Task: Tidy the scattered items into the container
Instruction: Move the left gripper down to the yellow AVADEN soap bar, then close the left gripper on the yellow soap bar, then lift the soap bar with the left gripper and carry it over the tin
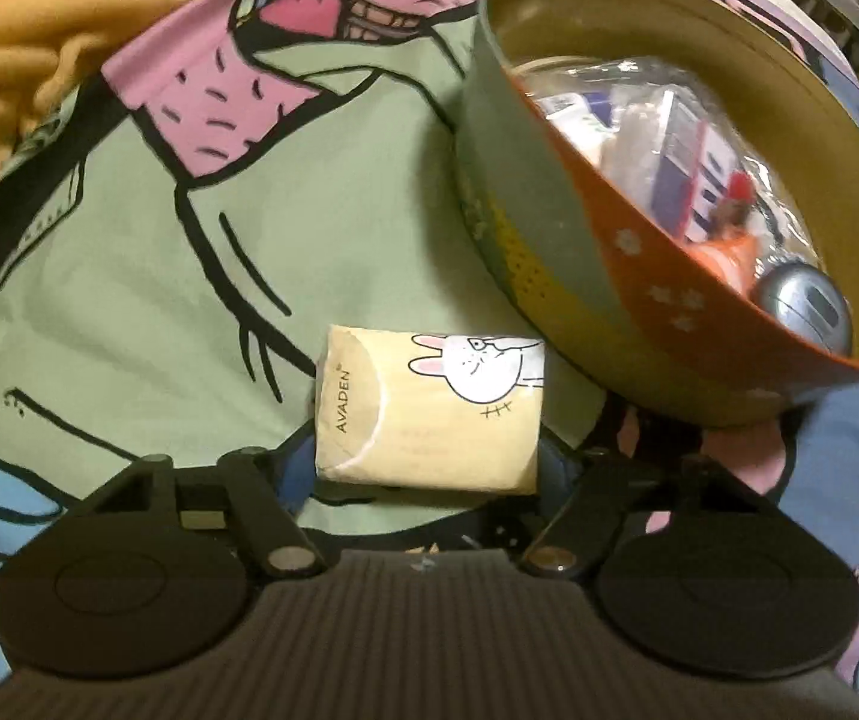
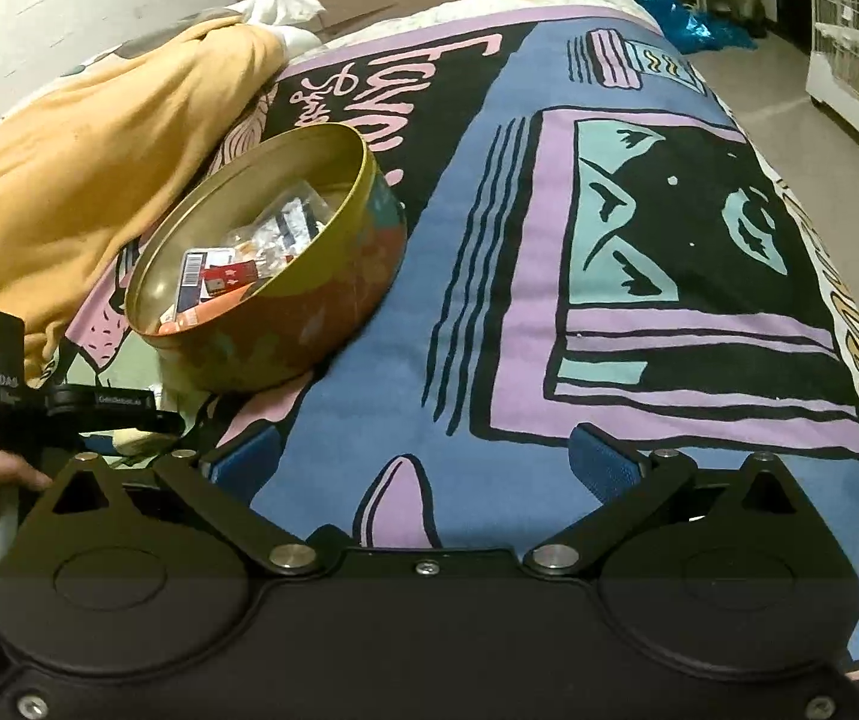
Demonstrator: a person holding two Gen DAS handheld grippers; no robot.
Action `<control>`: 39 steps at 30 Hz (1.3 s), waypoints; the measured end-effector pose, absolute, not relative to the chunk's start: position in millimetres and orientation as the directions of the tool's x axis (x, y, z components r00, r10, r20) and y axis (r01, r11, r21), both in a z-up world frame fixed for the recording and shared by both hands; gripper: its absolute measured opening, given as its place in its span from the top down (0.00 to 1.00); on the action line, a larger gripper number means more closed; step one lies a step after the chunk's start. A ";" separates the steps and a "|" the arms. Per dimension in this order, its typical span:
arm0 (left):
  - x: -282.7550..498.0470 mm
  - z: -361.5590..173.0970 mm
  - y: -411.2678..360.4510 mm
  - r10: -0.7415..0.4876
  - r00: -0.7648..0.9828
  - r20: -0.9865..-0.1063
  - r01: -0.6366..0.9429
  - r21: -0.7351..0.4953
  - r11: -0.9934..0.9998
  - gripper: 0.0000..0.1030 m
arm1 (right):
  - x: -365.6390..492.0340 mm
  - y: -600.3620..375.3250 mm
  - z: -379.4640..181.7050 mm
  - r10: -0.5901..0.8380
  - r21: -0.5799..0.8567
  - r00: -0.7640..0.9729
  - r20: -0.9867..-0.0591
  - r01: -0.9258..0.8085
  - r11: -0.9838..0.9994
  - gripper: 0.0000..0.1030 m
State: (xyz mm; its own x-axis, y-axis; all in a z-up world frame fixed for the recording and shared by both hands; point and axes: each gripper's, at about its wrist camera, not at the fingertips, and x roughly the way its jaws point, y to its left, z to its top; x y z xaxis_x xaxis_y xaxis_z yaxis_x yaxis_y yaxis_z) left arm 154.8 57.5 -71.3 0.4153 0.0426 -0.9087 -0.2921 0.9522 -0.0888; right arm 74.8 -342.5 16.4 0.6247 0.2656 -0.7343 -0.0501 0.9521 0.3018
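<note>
A soft, printed bedspread (image 2: 489,276) covers a bed, its cotton-like surface drawn with bold black comic outlines filled in lilac, blue, pink and pale green. A rumpled mustard-yellow fleece blanket (image 2: 69,180) lies bunched along its left edge.

In the left wrist view, the left gripper (image 1: 427,450) clamps a small rectangular tissue pack (image 1: 429,414) between its blue-padded fingers. The pack is a soft cream plastic wrapper printed with a white cartoon rabbit and the word AVADEN. It sits just over the green part of the bedspread, close beside the tin's outer wall; whether it rests on the fabric cannot be told.

The round metal tin (image 1: 549,228) is shallow, with a dull gold inside and a painted outside in orange, teal and small white flowers. It appears tilted in this view. Inside lie crinkly clear plastic packets (image 1: 639,120), small printed cartons and a smooth grey rounded object (image 1: 804,312).

In the right wrist view, the right gripper (image 2: 423,462) has its jaws spread wide with only bedspread between the textured blue pads (image 2: 603,468). The tin (image 2: 285,312) sits well to its left, near the blanket.
</note>
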 end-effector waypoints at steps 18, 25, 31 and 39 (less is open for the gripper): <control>63.6 -20.2 65.6 -0.071 0.499 -0.864 -0.148 -0.166 0.975 0.34 | 69.8 -333.4 21.9 0.243 0.252 0.632 -0.736 -0.077 0.965 0.00; 46.7 3.6 66.9 -0.066 0.557 -0.828 -0.114 -0.155 0.981 0.34 | 66.7 -333.3 23.8 0.240 0.245 0.638 -0.732 -0.081 0.966 0.00; 39.3 25.4 68.6 -0.071 0.596 -0.800 -0.112 -0.170 0.979 0.34 | 65.3 -333.1 24.7 0.241 0.247 0.642 -0.728 -0.083 0.966 0.00; 35.2 47.5 63.9 -0.091 0.621 -0.779 -0.096 -0.191 0.977 0.34 | 63.7 -333.4 26.3 0.248 0.254 0.646 -0.722 -0.085 0.963 0.00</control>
